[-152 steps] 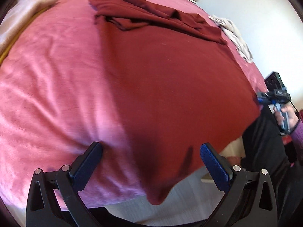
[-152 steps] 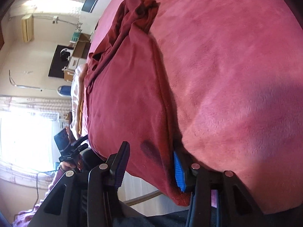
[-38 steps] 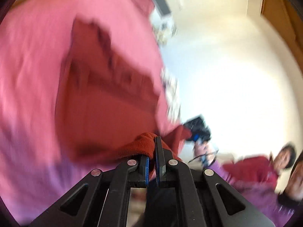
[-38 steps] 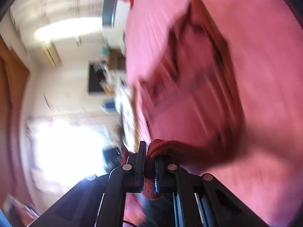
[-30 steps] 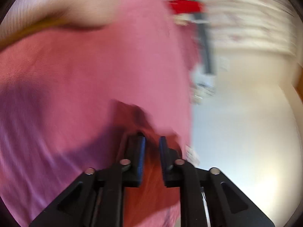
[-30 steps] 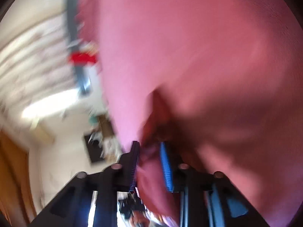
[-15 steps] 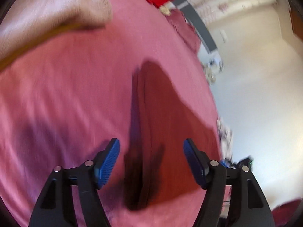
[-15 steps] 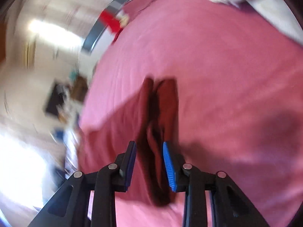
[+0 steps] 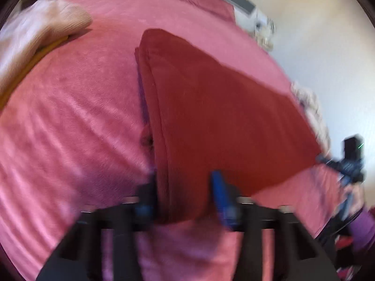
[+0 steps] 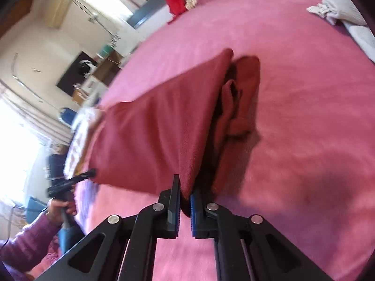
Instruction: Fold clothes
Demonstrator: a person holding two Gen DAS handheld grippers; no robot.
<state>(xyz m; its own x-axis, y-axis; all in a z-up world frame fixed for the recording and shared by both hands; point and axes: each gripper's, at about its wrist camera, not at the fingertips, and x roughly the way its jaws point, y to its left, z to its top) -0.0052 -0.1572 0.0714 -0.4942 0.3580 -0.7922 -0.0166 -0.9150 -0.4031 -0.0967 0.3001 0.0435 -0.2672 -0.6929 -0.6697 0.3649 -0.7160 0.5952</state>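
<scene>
Now right tongs (image 10: 185, 207) pinch the maroon garment (image 10: 159, 135) (bed (image 10: 304, 117) beneath).

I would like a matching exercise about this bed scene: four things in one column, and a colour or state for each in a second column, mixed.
Things:
1. folded garment
2. bed cover
3. right gripper
4. left gripper

States:
A. pink
B. closing, jaws still apart around a garment corner
C. dark red
D. shut on a garment edge

Pairs: 1-C, 2-A, 3-D, 4-B
</scene>
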